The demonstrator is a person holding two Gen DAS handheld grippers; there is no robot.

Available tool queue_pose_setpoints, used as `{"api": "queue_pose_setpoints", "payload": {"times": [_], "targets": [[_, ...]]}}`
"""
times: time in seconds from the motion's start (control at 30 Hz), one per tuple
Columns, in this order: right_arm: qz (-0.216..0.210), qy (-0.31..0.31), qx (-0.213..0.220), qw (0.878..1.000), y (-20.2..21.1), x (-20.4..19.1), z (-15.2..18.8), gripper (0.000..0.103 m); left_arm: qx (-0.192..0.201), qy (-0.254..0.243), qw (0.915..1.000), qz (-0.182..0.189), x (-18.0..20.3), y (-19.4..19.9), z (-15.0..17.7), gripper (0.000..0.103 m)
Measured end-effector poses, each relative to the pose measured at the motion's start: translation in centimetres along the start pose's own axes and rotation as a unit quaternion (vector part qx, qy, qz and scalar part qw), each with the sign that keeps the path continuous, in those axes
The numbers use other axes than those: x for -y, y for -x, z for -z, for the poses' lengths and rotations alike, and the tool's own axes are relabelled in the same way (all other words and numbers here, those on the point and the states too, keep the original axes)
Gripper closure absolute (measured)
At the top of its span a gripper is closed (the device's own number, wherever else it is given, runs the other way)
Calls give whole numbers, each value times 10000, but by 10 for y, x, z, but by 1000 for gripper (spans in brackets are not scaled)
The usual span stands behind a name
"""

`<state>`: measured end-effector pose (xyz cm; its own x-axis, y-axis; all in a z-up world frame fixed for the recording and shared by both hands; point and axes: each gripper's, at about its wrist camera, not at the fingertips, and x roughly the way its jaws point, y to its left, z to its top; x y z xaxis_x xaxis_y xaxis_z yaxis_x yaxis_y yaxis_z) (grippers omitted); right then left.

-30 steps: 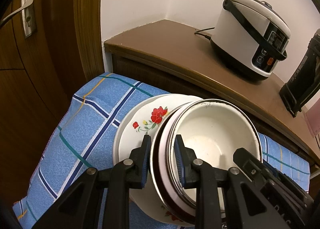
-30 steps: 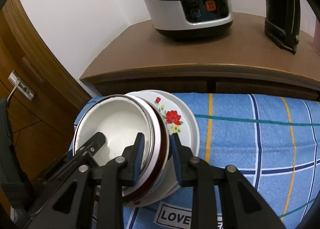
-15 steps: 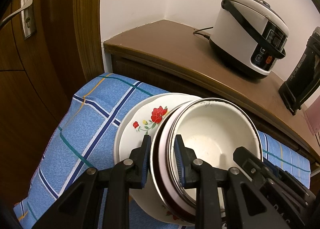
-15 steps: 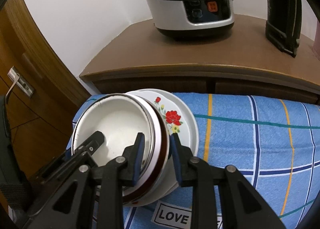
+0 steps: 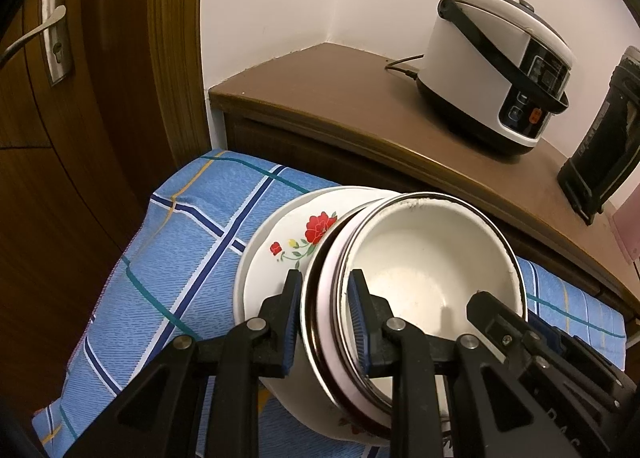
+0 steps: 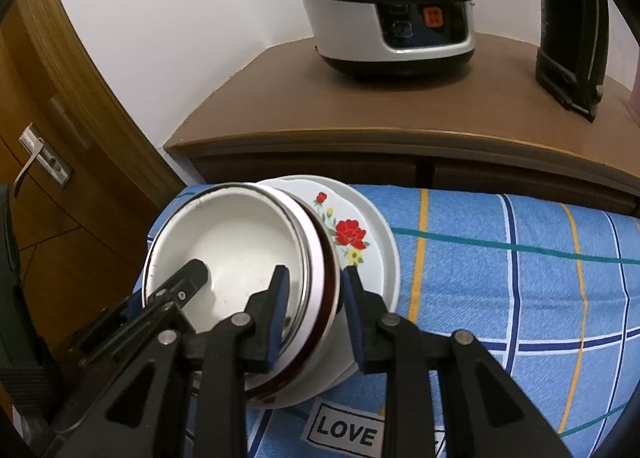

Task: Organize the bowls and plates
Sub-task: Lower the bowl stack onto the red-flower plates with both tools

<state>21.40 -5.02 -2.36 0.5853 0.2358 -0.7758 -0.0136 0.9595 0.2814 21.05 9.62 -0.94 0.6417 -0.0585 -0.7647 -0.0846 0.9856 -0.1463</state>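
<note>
Several nested bowls (image 5: 424, 270) form one stack; the top one is white enamel with a metal rim, and a brown-edged one lies under it. The stack sits over a white plate with red flowers (image 5: 288, 242) on a blue checked cloth (image 5: 180, 258). My left gripper (image 5: 325, 286) is shut on the stack's near-left rims, one pad inside and one outside. My right gripper (image 6: 315, 282) clamps the opposite side of the same bowl stack (image 6: 240, 234) beside the floral plate (image 6: 360, 226). Each gripper's inner finger shows inside the bowl in the other view.
Behind the cloth (image 6: 500, 278) runs a brown cabinet top (image 5: 340, 98) carrying a white rice cooker (image 5: 492, 70) and a black appliance (image 5: 600, 146). A wooden door with a metal handle (image 5: 36, 34) stands to the left. A "LOVE" label (image 6: 348, 432) lies on the cloth's near edge.
</note>
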Motion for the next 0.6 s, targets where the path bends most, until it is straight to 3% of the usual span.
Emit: {"api": "queue_pose_setpoints", "payload": {"times": [0.6], "targets": [[35,71,161,9998,13,-4,0,73,-94,-26,9999,-108,0,1,0,76]]}}
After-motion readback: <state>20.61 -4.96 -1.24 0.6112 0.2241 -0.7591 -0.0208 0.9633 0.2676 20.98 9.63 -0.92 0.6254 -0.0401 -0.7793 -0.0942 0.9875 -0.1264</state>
